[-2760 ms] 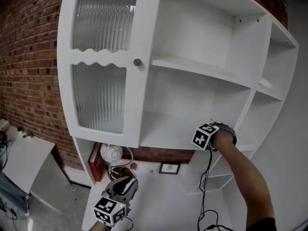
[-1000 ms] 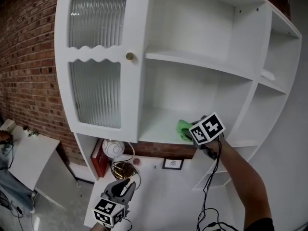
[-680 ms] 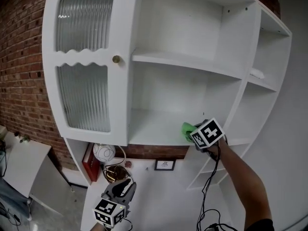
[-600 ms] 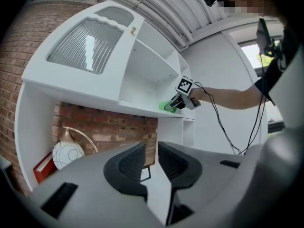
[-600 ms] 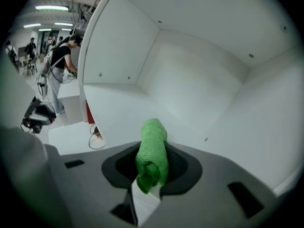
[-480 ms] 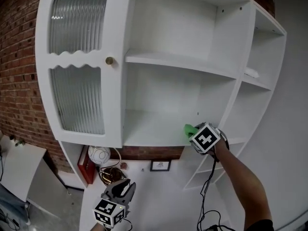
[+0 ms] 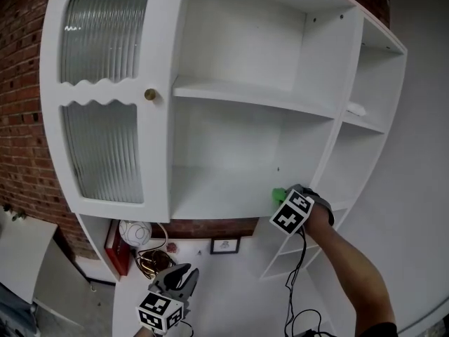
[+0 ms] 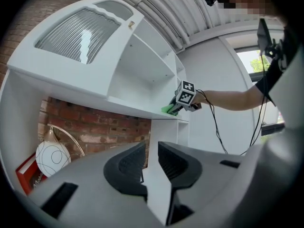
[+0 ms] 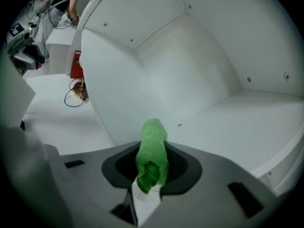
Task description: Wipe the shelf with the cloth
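Your right tongs [image 7: 284, 199] stay clamped on the rolled green cloth [image 9: 152, 148]. Over the last second you have drawn it rightward along the front edge of the shelf [image 7: 217, 196], and it now sits near the right front corner. That stroke looks nearly spent, so the back edge probably still needs a pass. Your left tongs [image 8: 151, 158] hang low, a narrow gap between them, holding nothing
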`<state>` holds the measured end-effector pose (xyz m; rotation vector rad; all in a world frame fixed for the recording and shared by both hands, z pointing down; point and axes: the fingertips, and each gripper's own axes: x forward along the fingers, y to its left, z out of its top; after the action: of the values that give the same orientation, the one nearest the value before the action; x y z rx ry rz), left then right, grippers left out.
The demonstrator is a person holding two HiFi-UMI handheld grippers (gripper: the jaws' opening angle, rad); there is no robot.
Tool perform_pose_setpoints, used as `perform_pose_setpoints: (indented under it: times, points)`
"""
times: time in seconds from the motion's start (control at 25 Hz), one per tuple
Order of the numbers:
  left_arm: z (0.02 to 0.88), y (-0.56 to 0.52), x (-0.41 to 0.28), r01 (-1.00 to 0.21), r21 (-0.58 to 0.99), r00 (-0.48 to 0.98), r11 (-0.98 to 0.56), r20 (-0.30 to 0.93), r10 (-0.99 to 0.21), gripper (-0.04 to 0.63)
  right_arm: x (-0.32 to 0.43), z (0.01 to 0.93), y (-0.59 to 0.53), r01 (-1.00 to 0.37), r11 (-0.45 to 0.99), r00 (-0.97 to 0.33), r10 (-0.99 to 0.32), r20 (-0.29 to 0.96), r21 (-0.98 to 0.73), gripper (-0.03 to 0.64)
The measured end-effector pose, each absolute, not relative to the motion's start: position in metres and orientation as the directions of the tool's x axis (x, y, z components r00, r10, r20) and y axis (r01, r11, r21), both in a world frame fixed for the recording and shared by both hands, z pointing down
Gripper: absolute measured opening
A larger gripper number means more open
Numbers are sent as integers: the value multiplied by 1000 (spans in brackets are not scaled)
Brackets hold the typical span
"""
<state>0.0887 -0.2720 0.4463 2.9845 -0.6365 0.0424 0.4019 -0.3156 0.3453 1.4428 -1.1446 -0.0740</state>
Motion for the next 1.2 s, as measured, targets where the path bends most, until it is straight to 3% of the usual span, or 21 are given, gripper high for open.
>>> perform_pose_setpoints:
  times: [0.48, 0.56, 0.68, 0.8, 0.92, 1.04, 1.2]
  points:
    - [455, -275, 85, -414, 119, 910, -903, 59, -409, 80, 397, 339, -312, -323, 250, 615, -678, 403, 913, 100]
    - [456, -275, 83, -421, 120, 907, -899, 63, -417, 80, 391, 331, -311, -377, 195, 554, -735, 390, 905, 100]
    - [457, -276, 80, -436, 122, 900, -891, 67, -431, 80, 372, 312, -305, -578, 100, 380, -845, 375, 810, 100]
    - [457, -279, 72, -467, 123, 884, -876, 69, -461, 80, 347, 288, -294, -747, 43, 193, -941, 278, 663, 101]
    - [455, -283, 63, -505, 121, 863, -855, 69, -500, 80, 321, 278, -276, -872, 75, 11, -985, 173, 483, 101]
    - [449, -284, 58, -534, 119, 846, -837, 62, -530, 80, 300, 281, -256, -937, 111, -99, -994, 54, 330, 101]
    - [446, -277, 55, -553, 117, 833, -825, 63, -549, 80, 278, 314, -231, -951, 120, -141, -989, -53, 284, 100]
